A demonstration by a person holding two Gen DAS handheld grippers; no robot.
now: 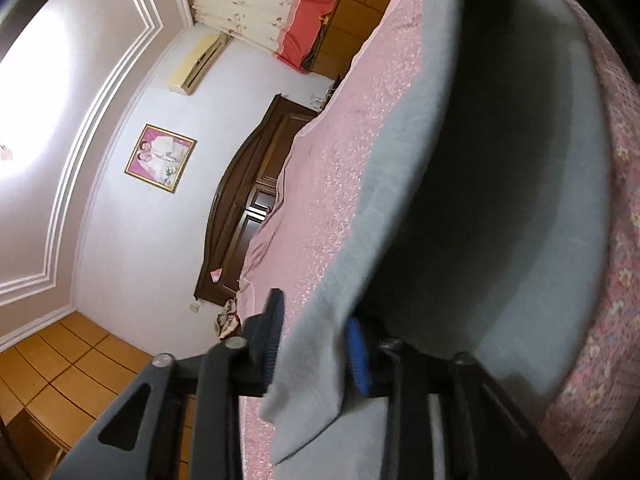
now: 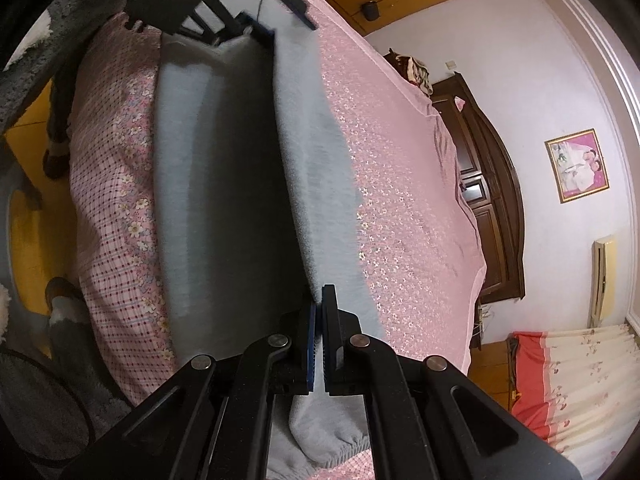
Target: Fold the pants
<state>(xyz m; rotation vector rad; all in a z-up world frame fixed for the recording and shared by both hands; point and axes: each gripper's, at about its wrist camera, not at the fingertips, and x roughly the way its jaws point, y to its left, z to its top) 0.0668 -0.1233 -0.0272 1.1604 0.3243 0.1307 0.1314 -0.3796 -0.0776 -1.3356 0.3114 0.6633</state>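
We see a bed [image 2: 420,208] covered by a pink flowered bedspread [image 1: 340,184]. Grey pants [image 2: 180,184] lie lengthwise on it near its edge, their upper layer raised off the lower. A checked floral sheet [image 2: 112,200] hangs down the bed's side.

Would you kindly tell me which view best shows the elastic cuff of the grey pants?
The right wrist view: the gathered cuff hangs below the right tool. The left wrist view shows only plain cloth of the pants in the left tool, no cuff.

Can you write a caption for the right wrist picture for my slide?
Right gripper pinches the grey pants lifted over the pink bedspread; the left gripper holds the far end.
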